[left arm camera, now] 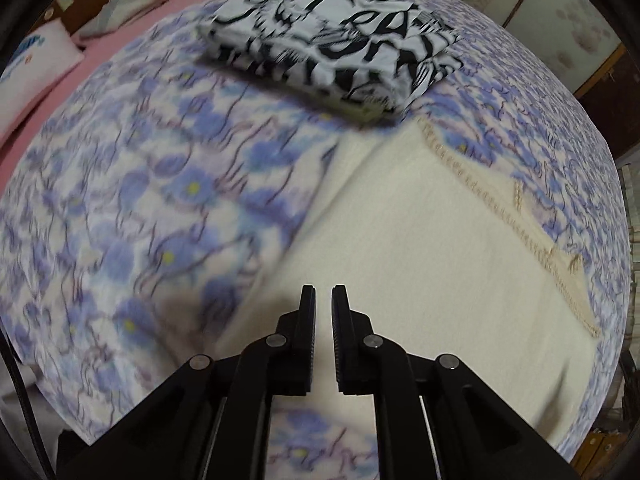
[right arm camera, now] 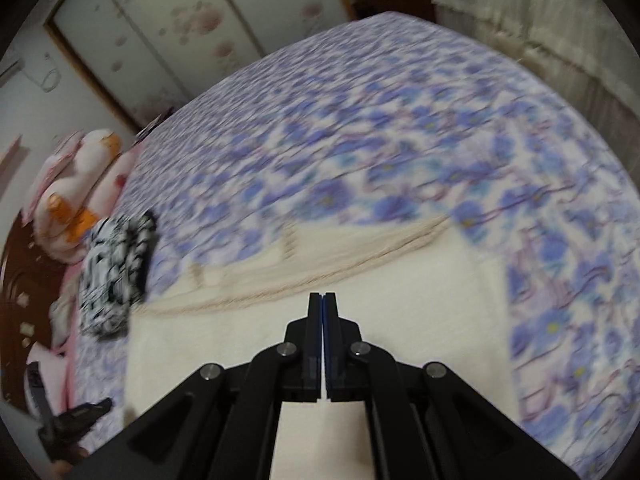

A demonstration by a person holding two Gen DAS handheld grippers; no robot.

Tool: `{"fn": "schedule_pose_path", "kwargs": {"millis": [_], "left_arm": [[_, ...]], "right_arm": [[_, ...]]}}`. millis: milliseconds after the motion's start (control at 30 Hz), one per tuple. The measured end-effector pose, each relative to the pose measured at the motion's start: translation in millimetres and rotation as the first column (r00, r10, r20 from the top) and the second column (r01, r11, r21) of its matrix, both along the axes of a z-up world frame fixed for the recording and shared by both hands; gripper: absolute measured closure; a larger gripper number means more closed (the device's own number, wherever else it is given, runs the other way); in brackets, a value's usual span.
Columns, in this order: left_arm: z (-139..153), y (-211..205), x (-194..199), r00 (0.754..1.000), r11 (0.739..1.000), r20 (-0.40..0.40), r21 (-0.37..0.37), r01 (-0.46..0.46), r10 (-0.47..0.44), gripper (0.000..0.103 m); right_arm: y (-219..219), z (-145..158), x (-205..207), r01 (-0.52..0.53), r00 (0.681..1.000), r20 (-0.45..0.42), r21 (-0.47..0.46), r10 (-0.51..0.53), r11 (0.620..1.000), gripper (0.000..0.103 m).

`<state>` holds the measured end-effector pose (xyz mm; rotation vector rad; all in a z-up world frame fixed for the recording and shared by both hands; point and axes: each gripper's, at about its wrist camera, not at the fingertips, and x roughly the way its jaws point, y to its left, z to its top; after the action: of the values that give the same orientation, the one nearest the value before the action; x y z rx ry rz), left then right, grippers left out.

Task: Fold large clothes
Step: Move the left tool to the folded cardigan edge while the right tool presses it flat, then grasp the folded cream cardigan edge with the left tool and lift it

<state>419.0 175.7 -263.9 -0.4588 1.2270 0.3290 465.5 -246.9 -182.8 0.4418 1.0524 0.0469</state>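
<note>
With the left claw (left arm camera: 323, 289) barely parted and the right claw (right arm camera: 322, 295) pressed together, both empty above the cream knitted garment (left arm camera: 420, 220) spread beneath them on the blue-flowered bed cover (left arm camera: 120, 200), a single layer could be pinched and the fold dragged askew.

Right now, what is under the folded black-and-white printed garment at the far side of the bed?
The folded black-and-white printed garment lies on the blue floral bedspread, beside the cream knitted garment. Whether anything lies beneath it cannot be seen; it covers that patch.
</note>
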Motion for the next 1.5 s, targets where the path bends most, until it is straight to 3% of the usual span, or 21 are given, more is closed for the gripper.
{"fn": "schedule_pose_path", "kwargs": {"millis": [233, 367, 467, 667, 867, 933, 1033, 1100, 1167, 1200, 1267, 1500], "left_arm": [[-35, 21, -58, 0.996, 0.993, -0.058, -0.085, -0.078, 0.073, 0.097], [-55, 28, -81, 0.988, 0.966, -0.071, -0.215, -0.146, 0.134, 0.097], [-72, 30, -95, 0.984, 0.928, -0.081, -0.328, -0.176, 0.158, 0.097], [-93, 27, -107, 0.988, 0.878, -0.062, -0.454, -0.152, 0.139, 0.095], [-102, 27, -109, 0.992, 0.776, -0.003, -0.623, -0.1, 0.125, 0.088], [-108, 29, -110, 0.989, 0.732, 0.006, -0.673, -0.105, 0.147, 0.088], [-122, 32, -111, 0.985, 0.688, -0.01, -0.715, -0.126, 0.17, 0.087], [-127, 34, -113, 0.981, 0.664, -0.005, -0.736, -0.134, 0.192, 0.087], [-136, 37, -111, 0.976, 0.611, 0.005, -0.78, -0.134, 0.22, 0.088], [-140, 39, -111, 0.974, 0.6, 0.006, -0.788, -0.135, 0.226, 0.087], [-144, 39, -106, 0.977, 0.602, 0.022, -0.79, -0.113, 0.212, 0.087], [-135, 43, -85, 0.99, 0.645, 0.107, -0.764, 0.026, 0.087, 0.087]], "right_arm": [[58, -42, 10, -0.058, 0.973, -0.206, 0.202, 0.101, 0.978, 0.103], [81, -64, 14, -0.061, 0.946, -0.307, 0.156, 0.108, 0.986, 0.103], [87, -82, 15, -0.034, 0.923, -0.368, 0.208, 0.111, 0.978, 0.103], [103, -107, 19, -0.038, 0.887, -0.45, 0.155, 0.105, 0.987, 0.103], [117, -123, 29, -0.108, 0.871, -0.477, 0.045, 0.117, 0.993, 0.103], [118, -129, 32, -0.117, 0.864, -0.49, 0.031, 0.117, 0.993, 0.103], [117, -130, 36, -0.129, 0.852, -0.507, 0.035, 0.129, 0.991, 0.103], [116, -130, 34, -0.139, 0.86, -0.493, 0.029, 0.135, 0.99, 0.103], [118, -128, 31, -0.156, 0.868, -0.474, 0.015, 0.145, 0.988, 0.103], [118, -128, 29, -0.163, 0.871, -0.469, 0.013, 0.15, 0.986, 0.103], [115, -128, 29, -0.15, 0.872, -0.469, 0.025, 0.144, 0.988, 0.103], [108, -132, 29, -0.143, 0.87, -0.465, 0.075, 0.162, 0.987, 0.103]]}}
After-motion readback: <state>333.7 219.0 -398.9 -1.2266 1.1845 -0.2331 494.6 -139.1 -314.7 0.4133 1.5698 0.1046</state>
